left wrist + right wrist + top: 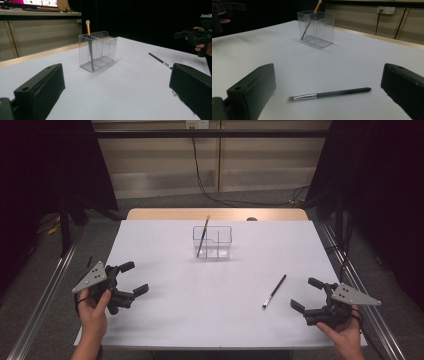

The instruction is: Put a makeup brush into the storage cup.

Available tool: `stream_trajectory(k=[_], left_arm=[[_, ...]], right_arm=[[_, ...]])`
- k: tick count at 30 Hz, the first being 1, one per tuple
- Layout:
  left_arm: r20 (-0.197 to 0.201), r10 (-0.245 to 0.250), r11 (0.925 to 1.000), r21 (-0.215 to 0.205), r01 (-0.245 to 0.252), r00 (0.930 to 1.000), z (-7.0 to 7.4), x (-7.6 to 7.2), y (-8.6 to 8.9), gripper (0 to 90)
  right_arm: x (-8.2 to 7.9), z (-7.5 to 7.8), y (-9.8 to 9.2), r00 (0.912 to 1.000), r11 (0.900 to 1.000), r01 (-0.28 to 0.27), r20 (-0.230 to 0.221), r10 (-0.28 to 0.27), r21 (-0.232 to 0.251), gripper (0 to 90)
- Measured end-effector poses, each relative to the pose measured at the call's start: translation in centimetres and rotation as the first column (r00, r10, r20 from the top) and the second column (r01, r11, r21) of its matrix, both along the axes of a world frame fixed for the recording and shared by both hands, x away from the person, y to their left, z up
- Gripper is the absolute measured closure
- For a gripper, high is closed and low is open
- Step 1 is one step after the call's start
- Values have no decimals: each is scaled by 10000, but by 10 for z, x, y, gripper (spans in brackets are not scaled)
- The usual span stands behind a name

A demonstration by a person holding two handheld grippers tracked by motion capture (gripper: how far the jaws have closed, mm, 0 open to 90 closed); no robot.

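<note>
A clear plastic holder (212, 241) with compartments stands at the table's far middle, also seen as the holder (98, 50) and the holder (317, 28). An orange-tipped brush (203, 236) leans upright in its left compartment. A black brush with a silver ferrule (274, 291) lies flat on the white table right of centre, just ahead of my right gripper (304, 294), which is open and empty. That lying brush (329, 93) rests between the right jaws' line of sight. My left gripper (134, 278) is open and empty at the near left, far from both brushes.
The white table surface (200, 285) ends in a wooden strip at the far edge. Metal rails run along both sides. Cables hang down the back wall. The other hand and its gripper (197, 35) show at the far right of the left gripper view.
</note>
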State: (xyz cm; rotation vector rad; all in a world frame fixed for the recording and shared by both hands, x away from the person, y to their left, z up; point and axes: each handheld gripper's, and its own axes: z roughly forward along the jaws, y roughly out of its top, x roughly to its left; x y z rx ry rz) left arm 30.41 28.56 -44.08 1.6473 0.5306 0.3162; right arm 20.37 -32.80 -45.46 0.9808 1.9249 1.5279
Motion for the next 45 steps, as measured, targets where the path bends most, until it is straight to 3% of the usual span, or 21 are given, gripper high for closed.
stream_trajectory(k=[10,27,34,37,45], left_arm=[[-45,63,9991,408,-62,10000,-4,-9,7,0],[155,188,9991,365,-194,9997,-7,-20,14,0],[203,166,9992,348,-173,9997,-7,-20,14,0],[228,160,9995,269,-167,9996,-7,-19,13,0],[205,184,9993,323,-191,9996,-8,-15,11,0]], right_arm=[[0,0,-3,10000,9999,42,54,-43,143,0],[9,2,0,10000,9998,31,46,-32,201,0],[11,7,0,9999,9997,139,11,-139,190,0],[11,9,-2,9997,9989,241,8,-242,409,0],[13,13,-6,9994,9991,338,-57,-337,244,0]])
